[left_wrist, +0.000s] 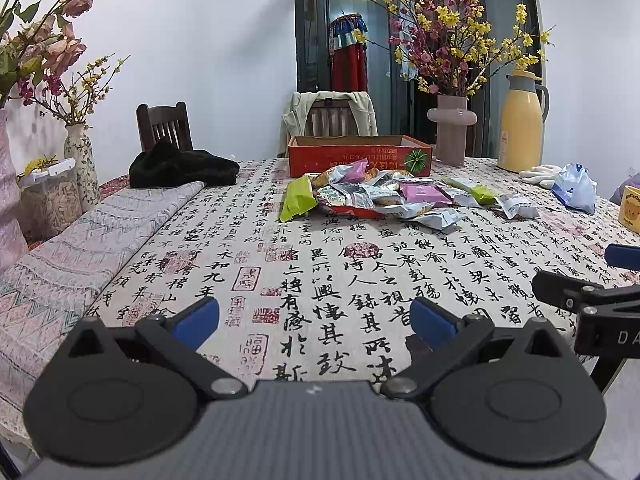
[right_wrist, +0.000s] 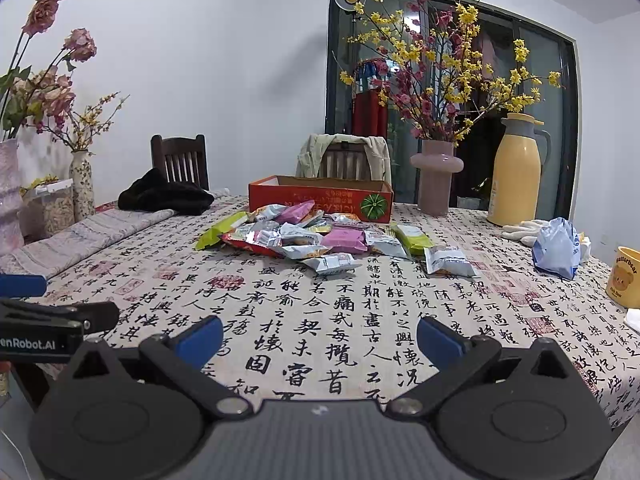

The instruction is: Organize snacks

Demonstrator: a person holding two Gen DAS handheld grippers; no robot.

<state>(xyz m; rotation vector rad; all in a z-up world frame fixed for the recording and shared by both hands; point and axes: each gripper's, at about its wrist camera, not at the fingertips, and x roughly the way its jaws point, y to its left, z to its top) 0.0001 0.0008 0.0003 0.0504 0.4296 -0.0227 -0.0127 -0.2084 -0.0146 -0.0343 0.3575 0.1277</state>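
A loose pile of snack packets (left_wrist: 380, 194) (right_wrist: 316, 236) lies mid-table on the calligraphy tablecloth: green, pink, silver and red wrappers. Right behind it stands an open orange cardboard box (left_wrist: 360, 155) (right_wrist: 320, 198). One silver packet (right_wrist: 448, 261) lies apart at the pile's right. My left gripper (left_wrist: 314, 318) hovers open over the near table edge, well short of the pile, nothing between its blue pads. My right gripper (right_wrist: 320, 338) is likewise open and holds nothing. Each gripper shows at the other view's edge: the right gripper (left_wrist: 592, 292), the left gripper (right_wrist: 44, 320).
A pink vase of flowers (right_wrist: 436, 176), a yellow thermos (right_wrist: 516, 172), white gloves and a blue plastic bag (right_wrist: 558, 248), and a yellow bear cup (right_wrist: 626, 282) stand at the right. A black garment (left_wrist: 182, 168), folded runner (left_wrist: 100, 240) and vases sit at the left. Chairs stand behind.
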